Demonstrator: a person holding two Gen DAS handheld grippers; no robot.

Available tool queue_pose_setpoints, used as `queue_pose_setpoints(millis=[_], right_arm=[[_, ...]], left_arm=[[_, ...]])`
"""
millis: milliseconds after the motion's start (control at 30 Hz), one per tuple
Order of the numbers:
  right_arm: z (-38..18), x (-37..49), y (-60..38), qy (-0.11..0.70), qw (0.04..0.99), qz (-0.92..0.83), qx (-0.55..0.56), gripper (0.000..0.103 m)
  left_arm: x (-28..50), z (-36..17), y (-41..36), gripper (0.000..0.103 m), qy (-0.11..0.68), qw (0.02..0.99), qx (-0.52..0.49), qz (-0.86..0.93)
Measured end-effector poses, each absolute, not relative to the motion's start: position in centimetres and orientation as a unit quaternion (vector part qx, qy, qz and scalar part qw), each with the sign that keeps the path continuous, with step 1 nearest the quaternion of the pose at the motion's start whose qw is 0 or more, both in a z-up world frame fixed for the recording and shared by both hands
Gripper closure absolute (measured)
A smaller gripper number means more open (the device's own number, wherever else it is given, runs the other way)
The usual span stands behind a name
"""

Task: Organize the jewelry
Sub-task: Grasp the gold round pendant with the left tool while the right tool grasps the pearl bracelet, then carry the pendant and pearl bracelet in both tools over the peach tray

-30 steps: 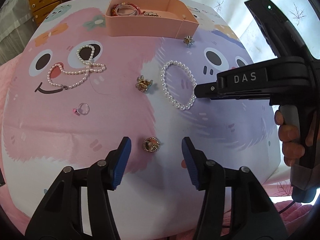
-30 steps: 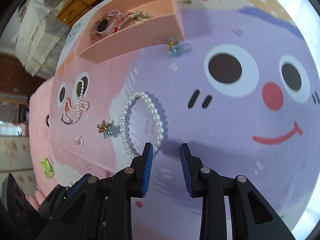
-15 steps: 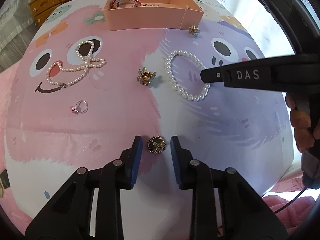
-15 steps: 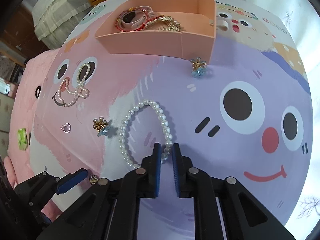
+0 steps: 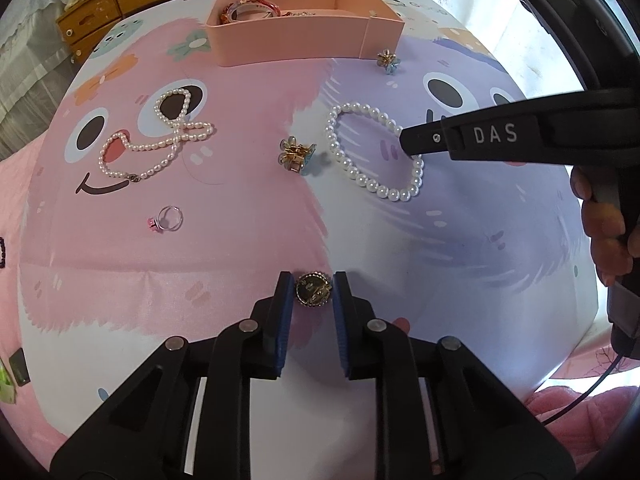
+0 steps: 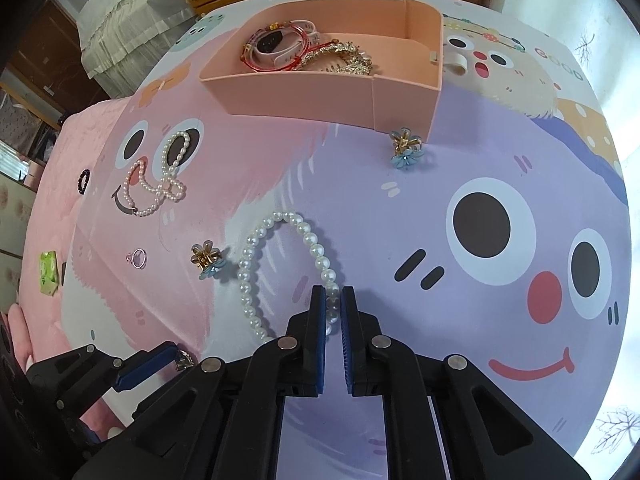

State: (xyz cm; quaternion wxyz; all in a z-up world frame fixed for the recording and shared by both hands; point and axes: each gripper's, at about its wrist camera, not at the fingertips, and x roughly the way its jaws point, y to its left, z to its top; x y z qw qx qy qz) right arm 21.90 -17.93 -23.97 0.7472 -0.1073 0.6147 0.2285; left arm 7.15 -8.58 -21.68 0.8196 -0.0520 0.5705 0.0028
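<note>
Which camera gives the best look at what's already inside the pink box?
The right wrist view. It looks down over the pink box's near wall, showing a watch, red bangles and a gold chain inside. The left wrist view sees the box from lower, so only the items' tops peek over the wall.

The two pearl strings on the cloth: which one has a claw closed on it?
The round pearl bracelet on the purple side; the right claw pinches its beads. The longer, tangled pearl necklace on the pink face lies untouched.
</note>
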Motion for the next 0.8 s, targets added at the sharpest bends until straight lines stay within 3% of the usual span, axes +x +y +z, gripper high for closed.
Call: queue_pose_setpoints(millis=[400,800], right_arm=[[-21.8,21.1,-18.2,0.591,0.766,0.234,-0.098,0.097],[-16.1,20.9,-17.5,0.541,0.797,0.255,-0.081,0.097]], left_arm=[[7.3,-19.9,-7.0,0.086,0.551,0.831,-0.071,0.011],[9.3,-15.4,-5.3,0.086,0.522,0.851,-0.062,0.007]])
